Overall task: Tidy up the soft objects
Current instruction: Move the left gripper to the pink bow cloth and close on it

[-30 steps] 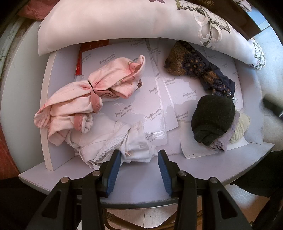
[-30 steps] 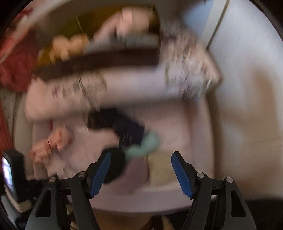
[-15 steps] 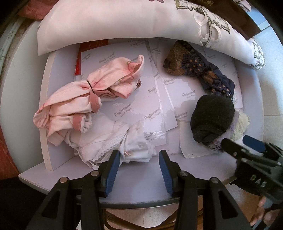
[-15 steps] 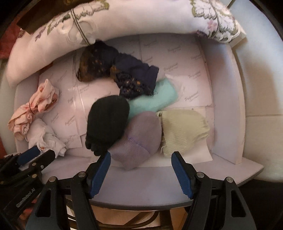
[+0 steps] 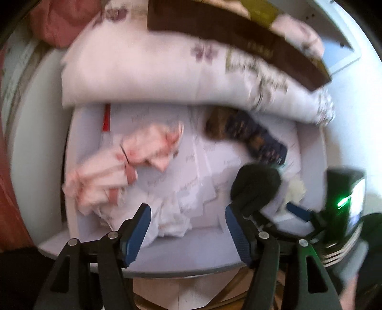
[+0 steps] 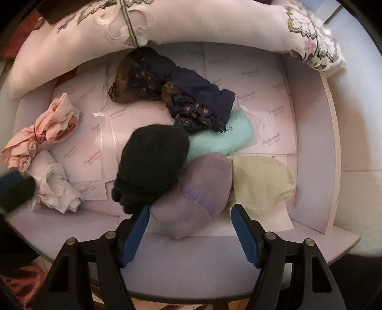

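Observation:
A lilac drawer [image 6: 308, 143] lined with paper sheets holds soft pieces. On the left lie a pink bundle [image 6: 43, 133] [image 5: 124, 167] and a white bundle [image 6: 57, 188] [image 5: 172, 214]. A black sock [image 6: 150, 167], a navy lace piece [image 6: 181, 95], a mint piece [image 6: 222, 138], a purple piece [image 6: 191, 202] and a pale yellow piece [image 6: 260, 181] lie in the middle and right. My right gripper [image 6: 189, 214] hangs open with the purple piece between its fingers, unpressed. My left gripper [image 5: 187, 221] is opening above the white bundle and grips nothing.
A long embroidered pillow [image 6: 191, 21] lies along the drawer's back edge, with a brown band [image 5: 238, 40] above it. Red fabric [image 5: 55, 26] shows at the far left. The drawer's front ledge [image 6: 203, 262] runs under both grippers. The left wrist view is blurred.
My left gripper's jaws have spread wider and it has lifted away from the white bundle. My right gripper has come down over the purple piece and stands at the right of the left wrist view.

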